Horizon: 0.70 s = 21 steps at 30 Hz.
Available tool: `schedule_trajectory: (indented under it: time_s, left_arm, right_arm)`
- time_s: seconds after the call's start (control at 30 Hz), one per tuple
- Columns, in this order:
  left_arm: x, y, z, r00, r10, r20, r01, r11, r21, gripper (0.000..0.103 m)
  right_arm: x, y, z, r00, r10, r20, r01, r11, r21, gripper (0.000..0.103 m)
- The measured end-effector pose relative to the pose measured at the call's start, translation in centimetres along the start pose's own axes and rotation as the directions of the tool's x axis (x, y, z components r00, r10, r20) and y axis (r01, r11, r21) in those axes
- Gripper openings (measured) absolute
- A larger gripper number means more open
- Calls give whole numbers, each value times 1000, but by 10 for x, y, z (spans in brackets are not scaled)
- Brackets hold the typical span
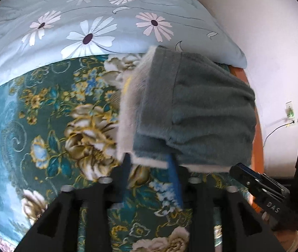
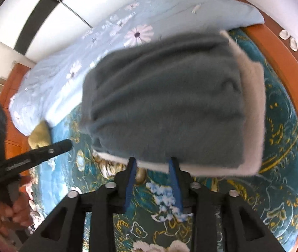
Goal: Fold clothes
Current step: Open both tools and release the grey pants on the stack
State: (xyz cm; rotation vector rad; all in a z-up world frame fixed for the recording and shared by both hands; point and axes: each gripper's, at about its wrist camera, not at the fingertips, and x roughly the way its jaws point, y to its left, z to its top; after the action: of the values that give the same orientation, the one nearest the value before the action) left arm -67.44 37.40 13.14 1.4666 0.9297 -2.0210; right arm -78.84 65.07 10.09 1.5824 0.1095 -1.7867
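Both tongs, the left tongs (image 1: 151, 159) and right tongs (image 2: 152, 160), are seen closed on the near edge of a folded grey fleece garment (image 2: 170, 105), which is held up ahead of them. Below lies a floral bedspread (image 1: 44, 126), with a daisy-print quilt (image 1: 107, 21) beyond.

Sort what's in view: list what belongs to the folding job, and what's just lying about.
Job:
folded grey fleece garment
left gripper
right gripper

Lying about:
daisy-print duvet
teal floral bedspread
yellow-green cloth
wall socket
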Motion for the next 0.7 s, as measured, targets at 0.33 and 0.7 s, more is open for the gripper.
schedule_trajectory:
  time_s: [0.33, 0.7]
  left_arm:
    - [7, 5, -20, 999, 30, 14, -30, 999, 44, 64]
    - [15, 26, -24, 999, 9, 31, -10, 1000, 28, 64]
  right_arm:
    - [4, 25, -14, 988, -152, -15, 151, 987, -51, 85]
    - [-2, 59, -18, 954, -277, 112, 291, 945, -150, 103]
